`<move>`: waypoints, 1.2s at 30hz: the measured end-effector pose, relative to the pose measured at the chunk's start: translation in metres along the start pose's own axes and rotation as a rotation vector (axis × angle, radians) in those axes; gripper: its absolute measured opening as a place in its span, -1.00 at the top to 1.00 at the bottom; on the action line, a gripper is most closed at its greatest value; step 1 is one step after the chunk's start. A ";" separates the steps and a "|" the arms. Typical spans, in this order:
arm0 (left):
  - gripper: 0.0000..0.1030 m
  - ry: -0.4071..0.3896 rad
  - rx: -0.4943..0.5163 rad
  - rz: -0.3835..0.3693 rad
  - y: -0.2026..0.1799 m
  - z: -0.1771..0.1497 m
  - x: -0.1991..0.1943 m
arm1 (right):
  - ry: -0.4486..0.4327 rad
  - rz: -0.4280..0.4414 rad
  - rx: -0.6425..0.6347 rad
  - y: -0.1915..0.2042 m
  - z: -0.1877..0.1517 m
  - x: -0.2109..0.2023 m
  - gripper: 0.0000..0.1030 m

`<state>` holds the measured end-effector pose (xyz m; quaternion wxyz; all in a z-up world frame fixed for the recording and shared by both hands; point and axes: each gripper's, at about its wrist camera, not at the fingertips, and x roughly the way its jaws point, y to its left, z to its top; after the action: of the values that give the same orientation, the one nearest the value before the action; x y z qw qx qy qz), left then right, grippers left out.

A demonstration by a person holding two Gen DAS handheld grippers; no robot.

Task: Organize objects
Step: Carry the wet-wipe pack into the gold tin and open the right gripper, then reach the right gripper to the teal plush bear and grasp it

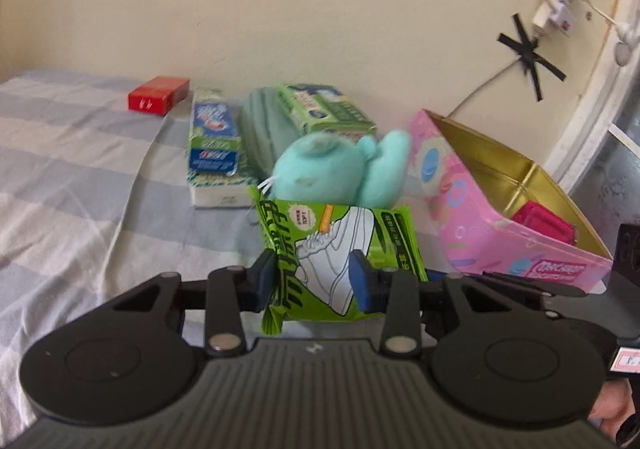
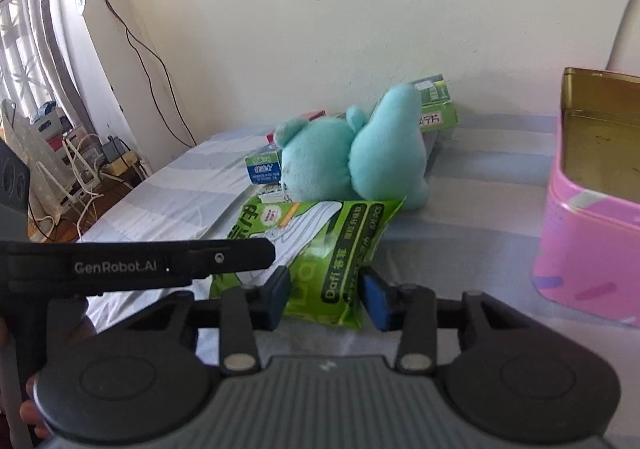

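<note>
I am pinching the green foil wipes packet [image 1: 340,249] between both my left gripper [image 1: 316,281] and right gripper [image 2: 326,295], beside the open pink gold-lined tin [image 1: 480,217] holding a magenta pouch [image 1: 544,223].

The pink tin [image 2: 592,249] runs off the right wrist view's right edge. Behind the teal plush [image 2: 352,157], a red box [image 2: 310,116] and green carton [image 2: 438,105] are mostly hidden; the plush blurs in the left view.

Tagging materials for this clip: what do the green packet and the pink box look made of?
Green shoe-wipe packet: thin glossy plastic film, crinkled, with crimped edges. Pink box: probably tin; its gold inner walls look metallic and its corners are rounded, though the printed outside leaves that open.
</note>
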<state>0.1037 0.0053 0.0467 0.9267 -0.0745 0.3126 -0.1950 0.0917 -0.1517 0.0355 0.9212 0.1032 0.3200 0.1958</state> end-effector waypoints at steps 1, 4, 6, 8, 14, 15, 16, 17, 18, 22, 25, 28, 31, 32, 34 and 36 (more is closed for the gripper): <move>0.16 -0.020 0.027 -0.013 -0.009 0.003 -0.007 | -0.035 0.003 0.004 -0.001 -0.002 -0.013 0.24; 0.08 -0.086 0.106 -0.066 -0.042 0.014 -0.020 | -0.152 -0.009 0.016 -0.010 -0.003 -0.050 0.24; 0.04 -0.124 0.159 -0.106 -0.061 0.021 -0.017 | -0.234 -0.051 0.010 -0.019 -0.001 -0.071 0.24; 0.00 -0.154 0.209 -0.144 -0.086 0.029 -0.004 | -0.308 -0.115 -0.014 -0.029 0.002 -0.088 0.24; 0.00 -0.106 0.242 -0.214 -0.135 0.047 0.064 | -0.329 -0.232 0.067 -0.096 0.023 -0.103 0.23; 0.00 -0.084 0.236 -0.211 -0.140 0.048 0.076 | -0.311 -0.235 0.091 -0.107 0.025 -0.101 0.22; 0.00 -0.064 0.229 -0.207 -0.144 0.048 0.086 | -0.295 -0.238 0.115 -0.117 0.027 -0.100 0.21; 0.00 -0.044 0.222 -0.201 -0.148 0.049 0.096 | -0.278 -0.238 0.138 -0.131 0.029 -0.100 0.19; -0.04 -0.030 0.216 -0.191 -0.152 0.049 0.105 | -0.266 -0.244 0.147 -0.139 0.031 -0.100 0.18; -0.15 -0.002 0.187 -0.172 -0.162 0.054 0.130 | -0.297 -0.386 0.093 -0.152 0.036 -0.096 0.08; -0.24 -0.016 0.215 -0.153 -0.176 0.055 0.135 | -0.390 -0.535 0.071 -0.156 0.029 -0.100 -0.18; -0.31 -0.062 0.234 -0.150 -0.182 0.053 0.122 | -0.462 -0.575 0.040 -0.152 0.021 -0.112 -0.18; -0.33 -0.096 0.222 -0.150 -0.172 0.052 0.099 | -0.525 -0.531 0.030 -0.144 0.014 -0.123 -0.19; -0.33 -0.106 0.217 -0.144 -0.164 0.051 0.089 | -0.546 -0.506 0.015 -0.138 0.012 -0.126 -0.19; -0.33 -0.119 0.209 -0.133 -0.150 0.047 0.067 | -0.563 -0.466 -0.019 -0.130 0.010 -0.127 -0.22; -0.33 -0.124 0.198 -0.122 -0.130 0.039 0.046 | -0.560 -0.404 -0.051 -0.117 0.007 -0.126 -0.24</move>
<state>0.1198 -0.1315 0.0867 0.9335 -0.0133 0.2290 -0.2757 0.0398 -0.3111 0.0728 0.9957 0.0648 0.0636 -0.0184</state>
